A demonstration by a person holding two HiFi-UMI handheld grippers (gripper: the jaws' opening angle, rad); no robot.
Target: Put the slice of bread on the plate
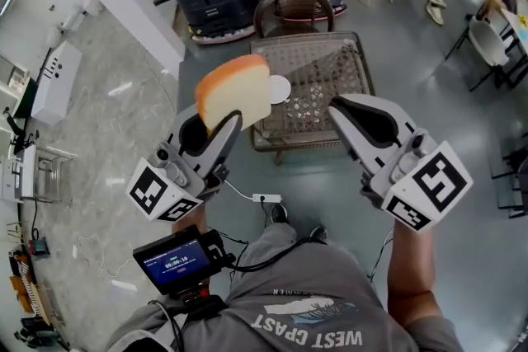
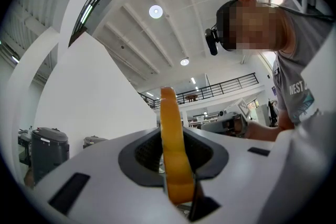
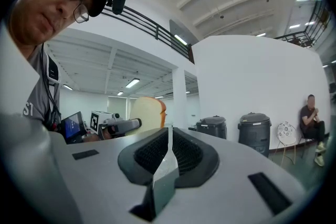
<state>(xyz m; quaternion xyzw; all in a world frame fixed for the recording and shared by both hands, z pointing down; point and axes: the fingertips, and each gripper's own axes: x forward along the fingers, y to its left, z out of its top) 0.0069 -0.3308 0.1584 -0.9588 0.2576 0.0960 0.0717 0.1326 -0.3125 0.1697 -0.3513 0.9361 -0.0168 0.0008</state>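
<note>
While the left gripper (image 1: 224, 128) pinches the pale, orange-crusted slice of bread (image 1: 235, 91) by its lower edge, the slice hangs in the air. In the head view it shows at the near-left corner of the brown woven wicker table (image 1: 330, 66). It is not yet on the small round white plate (image 1: 281, 88), which peeks out from behind it on the tabletop. The right gripper (image 1: 340, 113) hovers alongside, its 2 jaws pressed together on nothing.

To do this step well, I would carry the slice forward until it sits squarely over the plate and tip the wrist so a broad face turns downward. Then I would lower it until the bread rests on the plate, and only then part the jaws. Letting go high up risks a bounce off the rim.

The slice stands on edge. Its long axis runs up and away from the jaws toward the table, domed crust end leading, with 1 broad face turned toward the right gripper.
</note>
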